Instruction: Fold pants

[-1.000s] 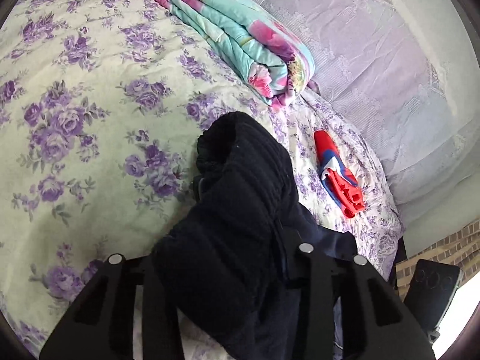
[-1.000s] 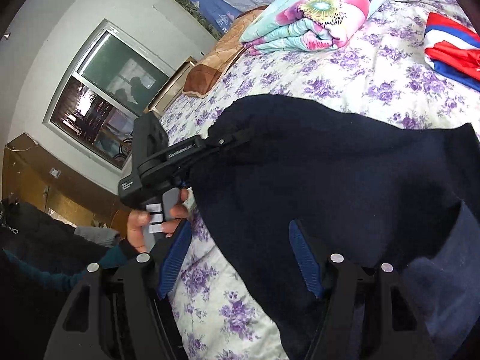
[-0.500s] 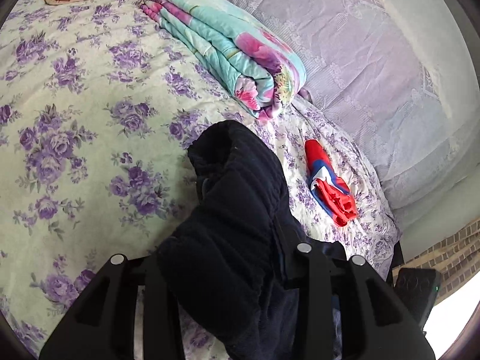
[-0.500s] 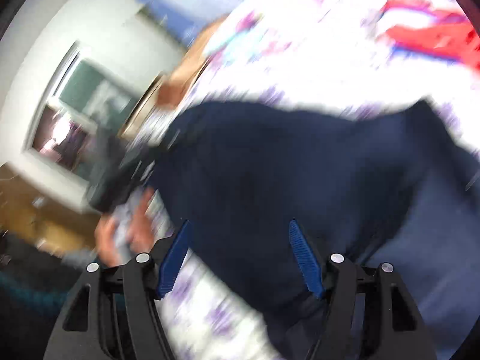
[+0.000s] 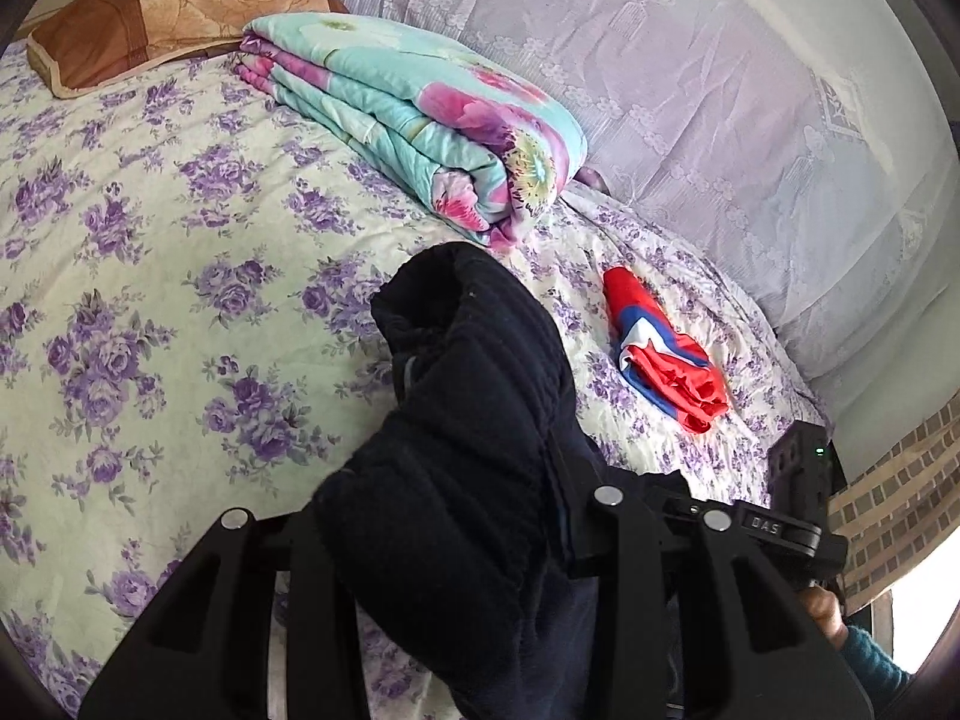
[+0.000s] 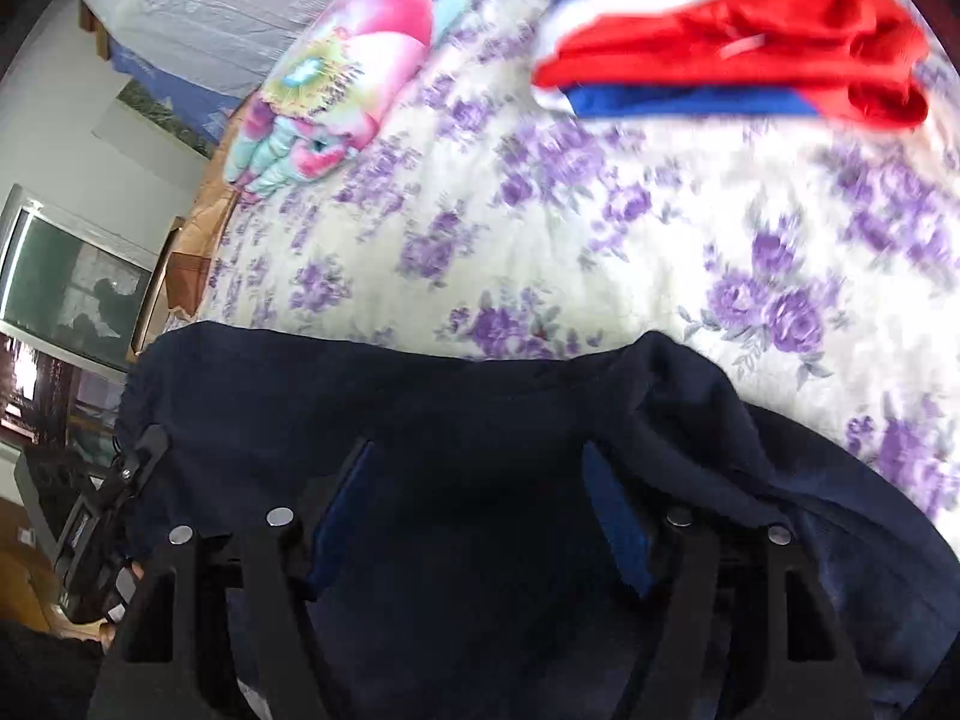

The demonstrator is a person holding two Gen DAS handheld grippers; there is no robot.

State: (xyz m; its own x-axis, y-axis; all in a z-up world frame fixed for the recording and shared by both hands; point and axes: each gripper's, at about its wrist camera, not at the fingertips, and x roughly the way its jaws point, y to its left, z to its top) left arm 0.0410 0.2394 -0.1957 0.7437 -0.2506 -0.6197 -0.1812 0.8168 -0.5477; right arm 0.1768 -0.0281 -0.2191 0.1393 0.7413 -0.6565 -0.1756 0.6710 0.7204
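A bed covered by a pale bedspread [image 5: 180, 276] printed with purple roses fills both wrist views, and everything else can be placed against it. Along the bedspread's far edge hangs a lilac lace curtain [image 5: 690, 90]. On the bedspread's far side lies a folded quilt [image 5: 420, 120] in turquoise with pink flowers, and beyond the quilt, at the bedspread's far left corner, a brown and tan pillow [image 5: 150, 24].

The dark navy pants [image 5: 474, 420] lie bunched on the near part of the bedspread, their thick fleecy fabric rising in a hump in front of the left wrist camera. In the right wrist view the same pants [image 6: 456, 456] spread across the lower half of the frame, over the bedspread's near edge.

A small folded garment [image 5: 666, 354] in red, white and blue rests on the bedspread to the right of the pants, apart from them and near the curtain side.

The left gripper [image 5: 444, 516] is clenched on a thick fold of the pants, which hides its fingertips. The right gripper [image 6: 480, 510] has its blue-padded fingers [image 6: 618, 522] spread wide with pants fabric lying between them; the pads do not press on it, so it is released.
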